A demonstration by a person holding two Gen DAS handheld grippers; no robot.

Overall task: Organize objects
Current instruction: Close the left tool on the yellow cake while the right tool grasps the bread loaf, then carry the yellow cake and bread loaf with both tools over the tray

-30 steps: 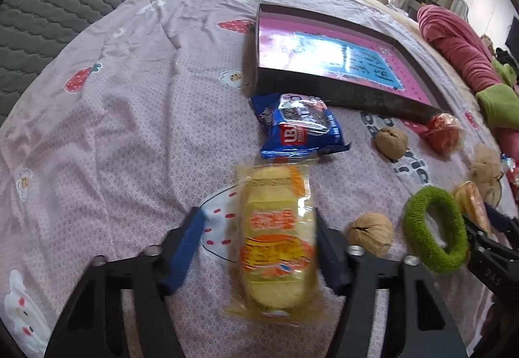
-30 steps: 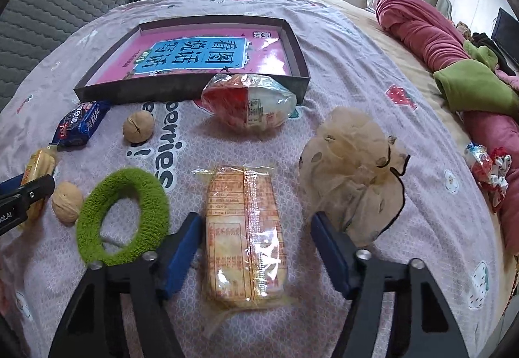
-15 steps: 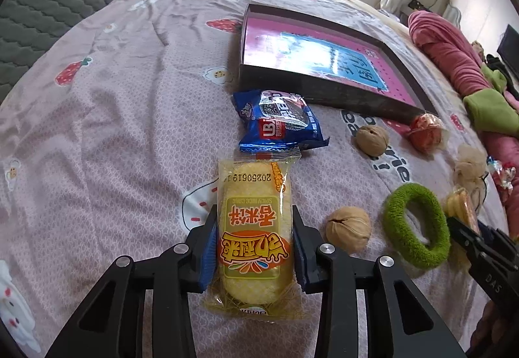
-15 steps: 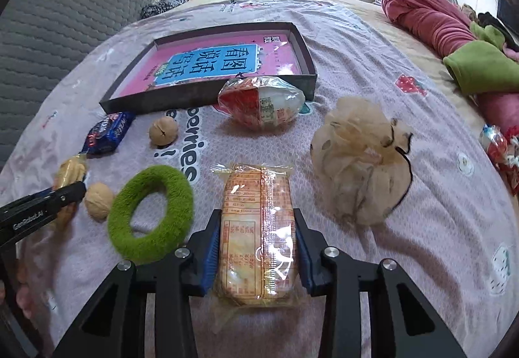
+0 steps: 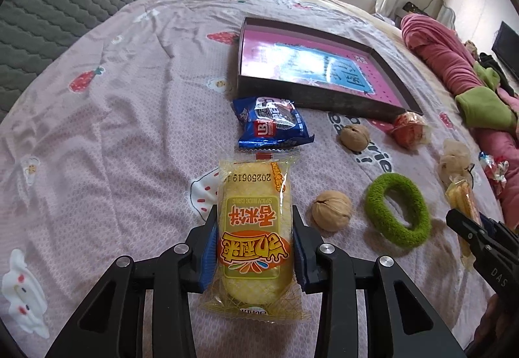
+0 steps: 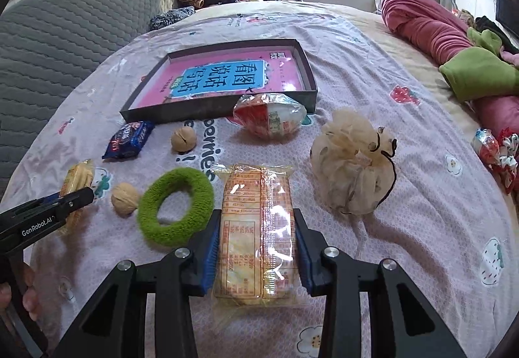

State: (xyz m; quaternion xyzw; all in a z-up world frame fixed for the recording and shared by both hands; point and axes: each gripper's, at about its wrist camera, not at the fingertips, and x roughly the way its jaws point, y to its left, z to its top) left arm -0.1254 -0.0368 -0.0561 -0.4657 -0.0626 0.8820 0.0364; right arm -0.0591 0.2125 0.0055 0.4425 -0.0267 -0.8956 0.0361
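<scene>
In the left wrist view, the left hand-held gripper (image 5: 254, 247) sits at lower centre of the frame, its blue pads pressed against both long sides of the yellow plastic-wrapped rice cake packet (image 5: 254, 228). The packet's long axis runs straight up the frame, in line with the fingers. The destination, judged from the task, is the shallow dark cardboard box with the pink and blue printed floor (image 5: 240, 66), which lies ahead in the upper centre-right. A blue foil biscuit packet (image 5: 271, 127) lies on the pink printed bedsheet (image 5: 113, 131) directly between gripper and box; a brown walnut (image 5: 331, 210) sits just right of the gripper.

In the right wrist view, the right hand-held gripper (image 6: 256, 254), at lower centre, is clamped on the clear-wrapped orange-printed cracker packet (image 6: 256, 228), its long axis also pointing up the frame. The same box (image 6: 308, 66) lies ahead in the upper centre, slightly left. A red and white wrapped snack (image 6: 271, 114) lies against its near wall, in the direct path. A green fuzzy ring (image 6: 175, 205) lies just left of the gripper; a cream mesh bath puff (image 6: 352, 170) lies to the upper right.

The two grippers appear about equally far from the box.
</scene>
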